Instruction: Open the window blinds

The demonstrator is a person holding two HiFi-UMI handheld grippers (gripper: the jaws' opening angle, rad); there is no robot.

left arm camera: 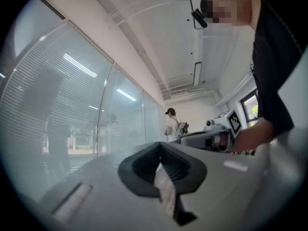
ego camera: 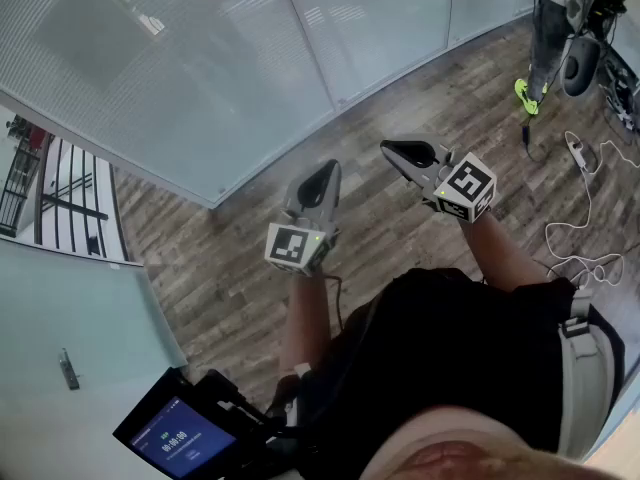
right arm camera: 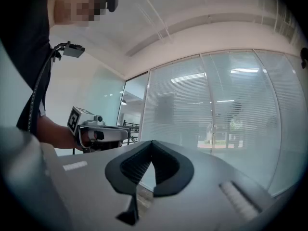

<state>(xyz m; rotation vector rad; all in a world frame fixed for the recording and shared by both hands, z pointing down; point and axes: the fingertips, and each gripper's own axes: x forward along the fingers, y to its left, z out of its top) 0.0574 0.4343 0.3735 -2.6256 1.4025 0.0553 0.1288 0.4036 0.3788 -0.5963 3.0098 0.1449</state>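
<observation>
The window blinds (ego camera: 180, 78) hang behind the glass wall panels ahead, their horizontal slats closed. They fill the left of the left gripper view (left arm camera: 57, 105) and the right of the right gripper view (right arm camera: 216, 114). My left gripper (ego camera: 330, 168) is held over the wood floor and points toward the glass, short of it. Its jaws meet at the tips (left arm camera: 161, 146) with nothing between them. My right gripper (ego camera: 392, 148) is beside it, also aimed at the glass and apart from it. It is shut (right arm camera: 151, 143) and holds nothing. Neither gripper touches the blinds or any cord.
A white cable (ego camera: 585, 208) lies looped on the floor at right. A person (ego camera: 550, 28) stands by wheeled gear at the far right, and another in a cap (left arm camera: 172, 126) stands further along the glass. A glass panel with a handle (ego camera: 68, 368) is at left, and a screen (ego camera: 180, 436) is at my waist.
</observation>
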